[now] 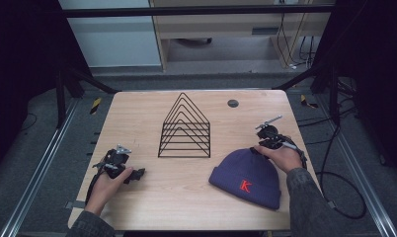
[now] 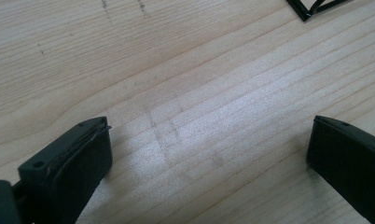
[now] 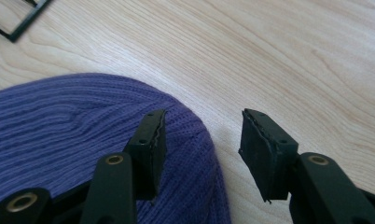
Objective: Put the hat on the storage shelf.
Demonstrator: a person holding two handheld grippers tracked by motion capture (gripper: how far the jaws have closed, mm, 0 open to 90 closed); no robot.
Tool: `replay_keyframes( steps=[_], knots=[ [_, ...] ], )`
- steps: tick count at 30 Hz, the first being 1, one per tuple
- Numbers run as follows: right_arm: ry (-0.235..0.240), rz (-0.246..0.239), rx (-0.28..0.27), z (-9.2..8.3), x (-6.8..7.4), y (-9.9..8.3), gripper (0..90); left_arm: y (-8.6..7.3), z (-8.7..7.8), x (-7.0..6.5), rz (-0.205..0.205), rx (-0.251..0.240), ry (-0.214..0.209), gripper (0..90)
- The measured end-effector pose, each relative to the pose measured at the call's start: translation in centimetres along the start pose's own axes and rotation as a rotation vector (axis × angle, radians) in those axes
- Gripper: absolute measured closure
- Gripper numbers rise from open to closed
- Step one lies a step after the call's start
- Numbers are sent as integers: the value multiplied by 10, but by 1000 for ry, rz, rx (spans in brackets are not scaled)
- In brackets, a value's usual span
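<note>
Looks like the grab step: right gripper (image 3: 202, 149) has fingers apart, straddling the purple beanie (image 1: 247, 177) edge. Next, pinch it. Left gripper (image 2: 209, 154) idles, fingers wide over bare worktop (image 2: 199, 70).

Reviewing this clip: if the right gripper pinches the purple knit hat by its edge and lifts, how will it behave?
The purple knit hat lies flat and ribbed, so it probably droops and stretches from one pinched edge. It looks light, and likely grips well against the right gripper, whose jaws stand open straddling its rim. It should not roll.
</note>
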State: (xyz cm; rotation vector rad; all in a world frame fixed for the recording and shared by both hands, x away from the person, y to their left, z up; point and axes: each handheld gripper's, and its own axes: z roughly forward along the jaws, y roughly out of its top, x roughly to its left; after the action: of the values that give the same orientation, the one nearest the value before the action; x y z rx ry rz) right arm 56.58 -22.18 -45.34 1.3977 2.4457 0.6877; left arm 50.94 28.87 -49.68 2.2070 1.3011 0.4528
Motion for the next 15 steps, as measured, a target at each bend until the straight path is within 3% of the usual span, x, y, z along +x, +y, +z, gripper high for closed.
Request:
replay_keyframes(
  steps=[12,14,15],
  knots=[
    [40,33,39,16,1,0,465,0,0,0,1,0,0,0],
    [46,41,49,19,2,-2,483,0,0,0,0,0,0,0],
    [61,42,50,21,3,-4,536,0,0,0,1,1,0,0]
  ],
)
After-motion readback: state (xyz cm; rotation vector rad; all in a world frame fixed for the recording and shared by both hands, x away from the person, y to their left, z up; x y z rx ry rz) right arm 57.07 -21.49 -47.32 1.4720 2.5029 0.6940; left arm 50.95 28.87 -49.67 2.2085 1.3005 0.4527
